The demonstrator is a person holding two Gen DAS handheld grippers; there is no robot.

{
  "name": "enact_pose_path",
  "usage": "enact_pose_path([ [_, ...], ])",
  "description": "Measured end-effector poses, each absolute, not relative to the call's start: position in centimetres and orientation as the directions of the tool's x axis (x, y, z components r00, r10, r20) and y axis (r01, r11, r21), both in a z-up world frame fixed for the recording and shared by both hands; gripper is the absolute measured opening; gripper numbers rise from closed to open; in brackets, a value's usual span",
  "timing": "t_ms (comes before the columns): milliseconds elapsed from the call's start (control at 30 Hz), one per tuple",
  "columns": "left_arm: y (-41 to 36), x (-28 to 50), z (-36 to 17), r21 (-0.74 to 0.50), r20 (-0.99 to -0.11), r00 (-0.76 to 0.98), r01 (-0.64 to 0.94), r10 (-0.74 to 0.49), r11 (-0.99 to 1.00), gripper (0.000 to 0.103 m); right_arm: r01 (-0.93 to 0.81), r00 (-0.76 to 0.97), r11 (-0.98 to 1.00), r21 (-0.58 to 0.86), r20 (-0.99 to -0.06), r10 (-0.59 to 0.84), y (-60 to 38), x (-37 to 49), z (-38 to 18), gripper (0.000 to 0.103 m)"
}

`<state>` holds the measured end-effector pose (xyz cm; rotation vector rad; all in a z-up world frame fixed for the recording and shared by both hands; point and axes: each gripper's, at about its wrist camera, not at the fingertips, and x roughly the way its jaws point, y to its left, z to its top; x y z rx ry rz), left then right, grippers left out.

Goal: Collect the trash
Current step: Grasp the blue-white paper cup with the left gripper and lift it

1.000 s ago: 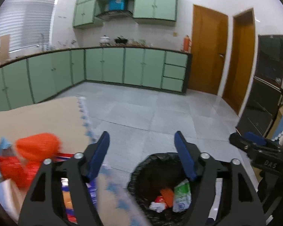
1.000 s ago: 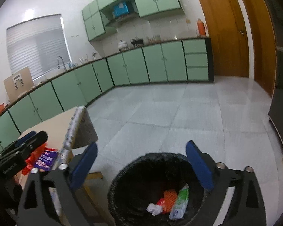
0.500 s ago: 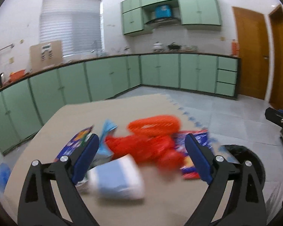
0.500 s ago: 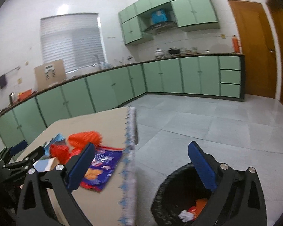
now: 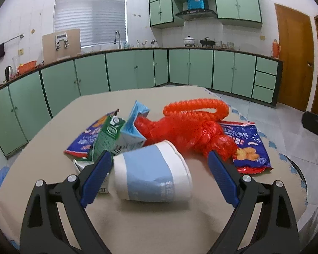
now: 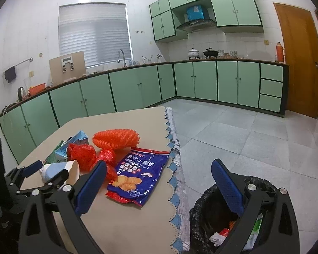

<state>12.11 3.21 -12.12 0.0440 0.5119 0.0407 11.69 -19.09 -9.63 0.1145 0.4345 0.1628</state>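
Observation:
Trash lies in a heap on a beige table [image 5: 137,228]. A white and blue paper cup [image 5: 152,178] lies on its side between the fingers of my open left gripper [image 5: 159,180], not clamped. Behind it are a green carton [image 5: 107,136], a blue carton [image 5: 133,129], red netting and a red bag [image 5: 190,124], and a blue snack bag [image 5: 248,146]. My right gripper [image 6: 159,188] is open and empty, straddling the table's right edge. The snack bag [image 6: 137,175] lies just ahead of it. The black-lined bin [image 6: 214,218] holds some trash below its right finger.
The table [image 6: 125,224] has a scalloped blue-trimmed edge on the bin side. Grey tiled floor [image 6: 254,137] lies beyond. Green cabinets line the walls, with brown doors at the right. My left gripper [image 6: 46,175] shows at the cup in the right wrist view.
My left gripper swung from above the bin back over the table and now brackets the paper cup. My right gripper also turned from the bin towards the table edge.

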Motion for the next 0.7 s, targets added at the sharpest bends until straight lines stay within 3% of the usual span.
enact_pose_path([
  [367, 3.5, 13.2, -13.9, 0.043, -0.535, 0.841, -0.067, 0.080, 0.997, 0.089, -0.158, 0.887, 0.982, 0.106, -0.421, 0.189, -18.3, 11.9, -10.2, 0.097],
  [467, 3.4, 13.3, -14.1, 0.045, -0.544, 0.835, -0.068, 0.082, 0.997, 0.073, -0.167, 0.886, 0.981, 0.097, -0.422, 0.192, -18.1, 11.9, -10.2, 0.097],
  [700, 3.7, 12.9, -13.7, 0.023, -0.526, 0.847, -0.073, 0.075, 0.997, 0.072, -0.182, 0.881, 0.978, 0.098, -0.426, 0.207, -17.9, 11.9, -10.1, 0.097],
])
